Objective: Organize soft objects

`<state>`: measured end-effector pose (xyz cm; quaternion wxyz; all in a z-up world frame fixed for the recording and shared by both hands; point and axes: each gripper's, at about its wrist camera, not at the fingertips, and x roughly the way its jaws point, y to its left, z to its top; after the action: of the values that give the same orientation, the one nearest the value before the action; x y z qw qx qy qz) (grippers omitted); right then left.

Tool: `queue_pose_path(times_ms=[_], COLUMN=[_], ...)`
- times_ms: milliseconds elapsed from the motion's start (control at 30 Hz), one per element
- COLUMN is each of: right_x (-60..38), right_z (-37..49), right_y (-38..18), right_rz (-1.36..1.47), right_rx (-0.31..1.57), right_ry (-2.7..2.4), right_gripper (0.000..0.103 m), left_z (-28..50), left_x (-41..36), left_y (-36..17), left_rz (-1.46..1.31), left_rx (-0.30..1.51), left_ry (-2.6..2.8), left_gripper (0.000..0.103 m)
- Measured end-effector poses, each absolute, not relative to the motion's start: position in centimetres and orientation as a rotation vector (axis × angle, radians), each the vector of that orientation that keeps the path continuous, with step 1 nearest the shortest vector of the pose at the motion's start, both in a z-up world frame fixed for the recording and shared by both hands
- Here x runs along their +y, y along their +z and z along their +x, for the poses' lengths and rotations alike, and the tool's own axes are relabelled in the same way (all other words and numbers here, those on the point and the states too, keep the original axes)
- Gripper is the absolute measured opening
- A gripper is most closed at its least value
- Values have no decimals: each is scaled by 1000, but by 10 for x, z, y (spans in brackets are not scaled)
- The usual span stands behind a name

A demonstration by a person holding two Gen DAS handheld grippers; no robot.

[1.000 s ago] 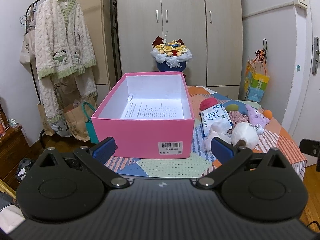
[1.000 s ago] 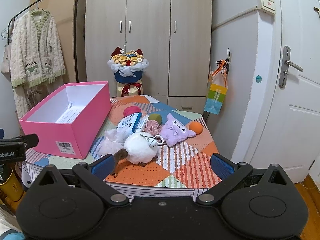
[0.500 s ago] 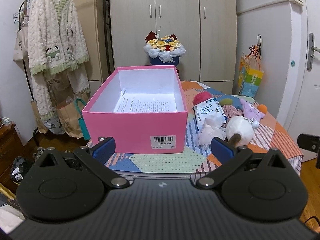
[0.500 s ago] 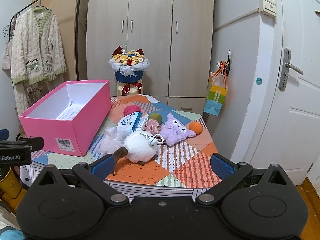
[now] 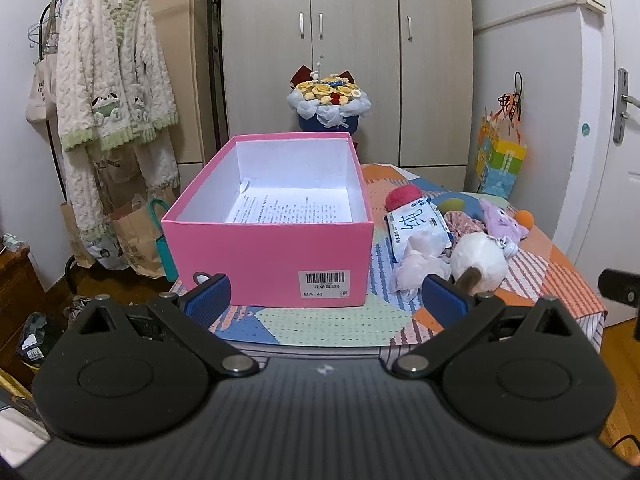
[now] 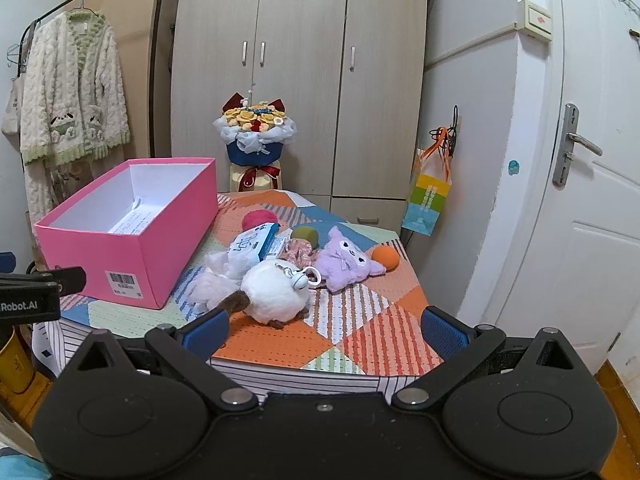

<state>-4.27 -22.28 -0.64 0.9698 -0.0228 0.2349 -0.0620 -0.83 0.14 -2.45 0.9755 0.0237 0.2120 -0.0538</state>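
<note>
An open pink box (image 5: 268, 248) with a printed sheet inside stands on the left of the patchwork table (image 6: 320, 320); it also shows in the right wrist view (image 6: 160, 240). To its right lie soft things: a white plush cat (image 6: 276, 292), a purple plush (image 6: 344, 260), an orange ball (image 6: 385, 258), a green ball (image 6: 305, 235), a pink ball (image 6: 258, 218), a tissue pack (image 6: 254, 244), a white crumpled bag (image 6: 212, 280). My left gripper (image 5: 326, 300) is open and empty before the box. My right gripper (image 6: 324, 328) is open and empty at the table's front edge.
A flower bouquet (image 6: 256, 132) stands behind the table before the wardrobe (image 6: 300, 60). A fleece robe (image 5: 112, 92) hangs on a rack at left with paper bags (image 5: 132, 236) below. A white door (image 6: 580, 200) is at right, a colourful bag (image 6: 430, 200) hanging beside it.
Both grippers have drawn back a little from the table and risen slightly. Both stay open and empty. The objects have not moved.
</note>
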Motion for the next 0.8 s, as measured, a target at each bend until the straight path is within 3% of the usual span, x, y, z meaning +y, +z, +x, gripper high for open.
queue_pose_path(times_ms=[800], right_x=[-222], right_z=[-61], right_y=[-11], right_rz=[-108], right_rx=[282], right_ry=[-50], right_gripper=[103], left_z=[-15], left_x=[-2], left_y=[-21], left_rz=[42], left_rx=[293], left_ry=[-103], left_gripper=[103])
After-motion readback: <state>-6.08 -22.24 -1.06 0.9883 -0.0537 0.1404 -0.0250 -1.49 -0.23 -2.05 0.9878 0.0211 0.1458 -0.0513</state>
